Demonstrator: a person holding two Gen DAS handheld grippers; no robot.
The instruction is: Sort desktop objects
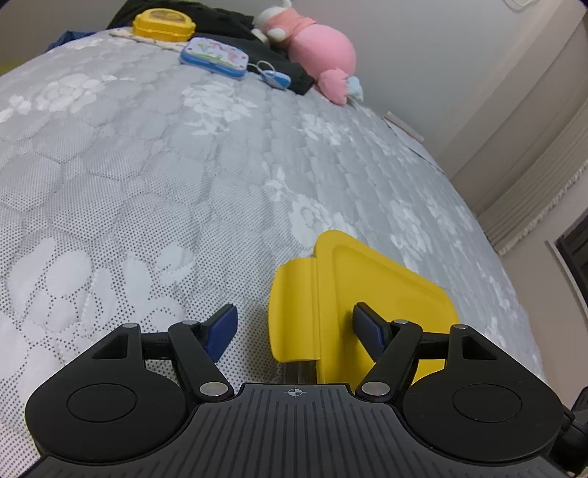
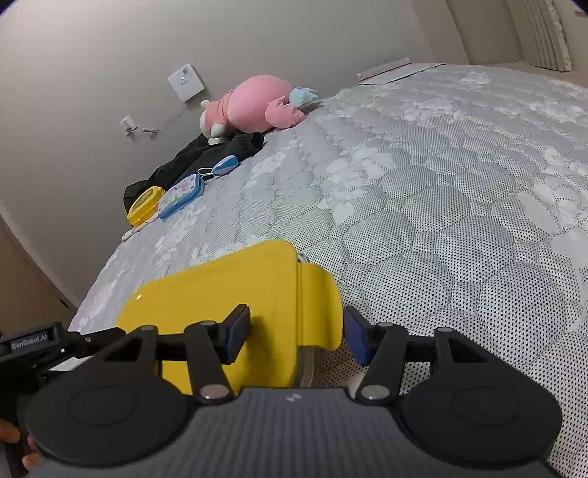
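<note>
Two grippers work one yellow lidded box (image 1: 367,294) on a grey quilted mattress (image 1: 147,184). Left gripper (image 1: 294,331): fingers spread, box's side latch flap (image 1: 294,312) between them, right finger over the lid, left finger clear of the flap. Right gripper (image 2: 297,334): fingers spread around the opposite flap (image 2: 319,309), pads just beside it, contact unclear. Far beyond the fingers, by the wall: second yellow box (image 1: 163,24), blue tin (image 1: 215,57), pink plush toy (image 1: 316,47), black cloth (image 1: 235,33).

Partly hidden yellow box, unreadable far items

The yellow box (image 1: 367,294) body hides under its lid and gripper housings; the blue tin (image 1: 215,55) print is too small to read.
</note>
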